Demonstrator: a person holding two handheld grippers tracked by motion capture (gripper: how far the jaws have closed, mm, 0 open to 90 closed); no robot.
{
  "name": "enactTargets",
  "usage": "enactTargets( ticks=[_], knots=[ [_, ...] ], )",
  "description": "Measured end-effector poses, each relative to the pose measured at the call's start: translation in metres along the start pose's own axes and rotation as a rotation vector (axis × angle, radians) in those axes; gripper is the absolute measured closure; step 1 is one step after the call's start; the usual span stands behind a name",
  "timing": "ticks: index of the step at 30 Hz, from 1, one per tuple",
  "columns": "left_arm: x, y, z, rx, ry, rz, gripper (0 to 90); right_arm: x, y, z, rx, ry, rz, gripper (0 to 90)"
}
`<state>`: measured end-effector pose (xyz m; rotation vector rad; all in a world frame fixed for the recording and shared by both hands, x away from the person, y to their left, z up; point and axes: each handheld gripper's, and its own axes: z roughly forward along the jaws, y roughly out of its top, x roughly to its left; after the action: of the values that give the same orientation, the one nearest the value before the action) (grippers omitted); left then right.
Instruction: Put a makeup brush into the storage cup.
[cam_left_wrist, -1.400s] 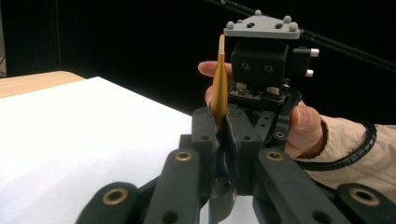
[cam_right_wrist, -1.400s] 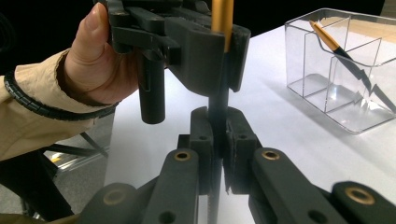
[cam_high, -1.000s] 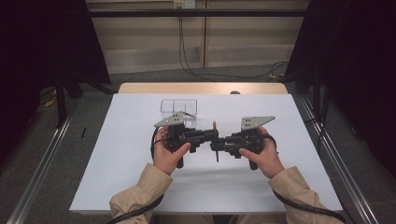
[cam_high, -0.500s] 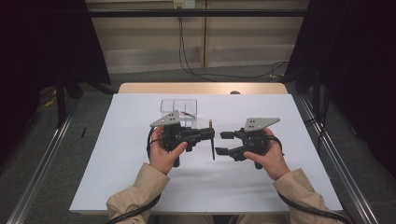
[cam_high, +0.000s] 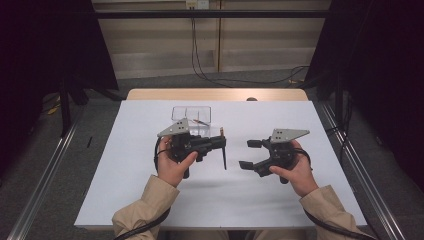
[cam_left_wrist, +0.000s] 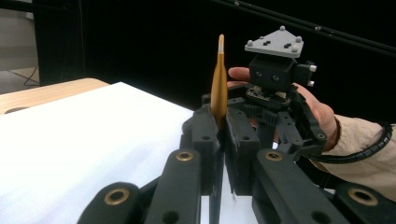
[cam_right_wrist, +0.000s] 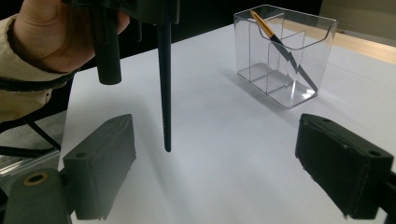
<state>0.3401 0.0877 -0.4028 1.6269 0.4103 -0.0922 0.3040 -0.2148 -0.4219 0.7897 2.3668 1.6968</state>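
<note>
Left gripper (cam_high: 220, 145), held level above the white counter (cam_high: 125, 165) and pointing toward the other hand, clamps a slim brush (cam_high: 223, 150) that stands upright, gold ferrule up and dark handle hanging down. Right gripper (cam_high: 248, 154), facing it and just apart, has just been opening; its jaws stand wide with nothing between them. Behind, a clear organizer (cam_high: 192, 114) holds another brush (cam_right_wrist: 275, 44) leaning inside. No writing is legible.
</note>
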Motion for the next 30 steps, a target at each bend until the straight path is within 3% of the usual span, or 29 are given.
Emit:
enactTargets(
  ticks=[14,30],
  knots=[
    [0.0,0.0,-0.001,0.011,0.01,0.021,83.8,-0.004,-0.009,-0.017,-0.013,-0.009,0.013,7.6],
    [0.001,-0.002,-0.005,0.011,0.032,0.036,83.8,-0.005,-0.018,-0.035,-0.018,-0.054,0.01,7.6]
  ],
)
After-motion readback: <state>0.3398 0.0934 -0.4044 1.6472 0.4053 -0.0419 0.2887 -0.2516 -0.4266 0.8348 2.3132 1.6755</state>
